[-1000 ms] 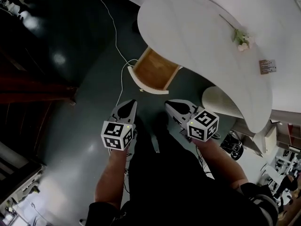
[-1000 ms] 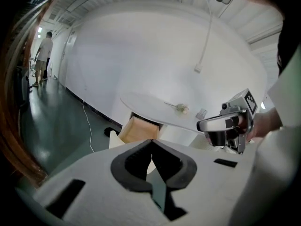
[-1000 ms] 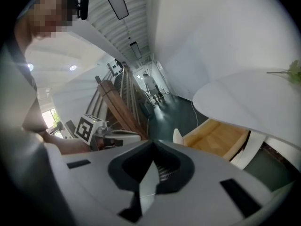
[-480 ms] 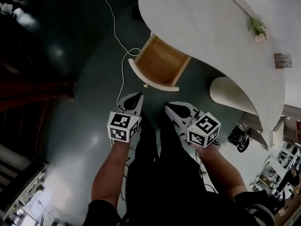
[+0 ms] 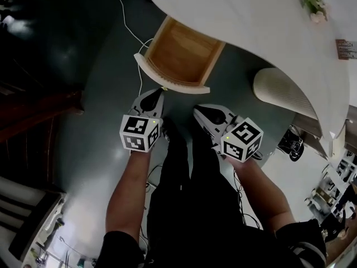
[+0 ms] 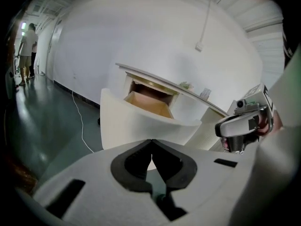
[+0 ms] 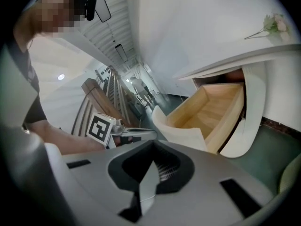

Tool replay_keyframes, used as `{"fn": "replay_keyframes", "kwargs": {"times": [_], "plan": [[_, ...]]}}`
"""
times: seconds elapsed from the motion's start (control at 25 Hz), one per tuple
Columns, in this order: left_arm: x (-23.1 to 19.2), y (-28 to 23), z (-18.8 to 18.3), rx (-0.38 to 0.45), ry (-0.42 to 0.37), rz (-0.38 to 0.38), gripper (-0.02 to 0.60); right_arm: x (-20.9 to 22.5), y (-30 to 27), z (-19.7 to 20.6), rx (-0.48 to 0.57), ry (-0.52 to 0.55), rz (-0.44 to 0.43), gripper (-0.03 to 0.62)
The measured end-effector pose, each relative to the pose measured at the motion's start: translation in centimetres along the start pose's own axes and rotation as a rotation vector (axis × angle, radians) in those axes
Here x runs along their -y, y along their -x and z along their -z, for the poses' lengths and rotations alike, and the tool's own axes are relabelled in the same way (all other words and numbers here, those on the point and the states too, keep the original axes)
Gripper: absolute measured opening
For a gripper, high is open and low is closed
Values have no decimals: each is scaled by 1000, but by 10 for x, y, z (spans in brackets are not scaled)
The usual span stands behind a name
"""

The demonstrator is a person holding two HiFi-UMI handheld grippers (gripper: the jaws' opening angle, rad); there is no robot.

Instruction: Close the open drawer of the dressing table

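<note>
The dressing table (image 5: pixel 251 15) has a white curved top. Its wooden drawer (image 5: pixel 181 52) stands pulled out, the curved white front (image 5: pixel 167 82) facing me. My left gripper (image 5: pixel 154 97) is shut and empty, its tip just short of the drawer front near a small knob. My right gripper (image 5: pixel 202 114) is also shut and empty, a little farther back and to the right. In the left gripper view the drawer front (image 6: pixel 141 121) fills the space just beyond the jaws. The right gripper view shows the drawer (image 7: pixel 211 107) from the side, open and empty inside.
A white cable (image 5: pixel 131 32) runs over the dark floor left of the drawer. A ribbed cream stool (image 5: pixel 279 91) stands under the table at the right. A flower sprig (image 5: pixel 312 4) and a small card (image 5: pixel 347 49) lie on the tabletop. Dark wooden furniture (image 5: pixel 33 110) is at the left.
I have stepped closer to the table. Both grippers now sit nearer the drawer front, the left one almost at it. Both stay shut.
</note>
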State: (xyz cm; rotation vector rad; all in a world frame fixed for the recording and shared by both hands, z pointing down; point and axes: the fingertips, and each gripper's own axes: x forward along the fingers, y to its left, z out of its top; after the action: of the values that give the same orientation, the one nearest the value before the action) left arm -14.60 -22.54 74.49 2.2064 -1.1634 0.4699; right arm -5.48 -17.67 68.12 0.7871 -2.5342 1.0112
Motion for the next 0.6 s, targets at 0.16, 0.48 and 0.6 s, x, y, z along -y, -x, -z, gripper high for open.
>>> {"fn": "replay_keyframes", "kwargs": {"times": [0.16,0.48,0.6], "plan": [[0,-4,1,-12,8,-18,11,0,7,3,0,-13,3,6],[1,-14,-4,-54,1,-36,11,5,15,1,11,-32,22,6],[1,-19,-8,-62,8,-37,9,6,18,-3,10,-34,26,6]]}}
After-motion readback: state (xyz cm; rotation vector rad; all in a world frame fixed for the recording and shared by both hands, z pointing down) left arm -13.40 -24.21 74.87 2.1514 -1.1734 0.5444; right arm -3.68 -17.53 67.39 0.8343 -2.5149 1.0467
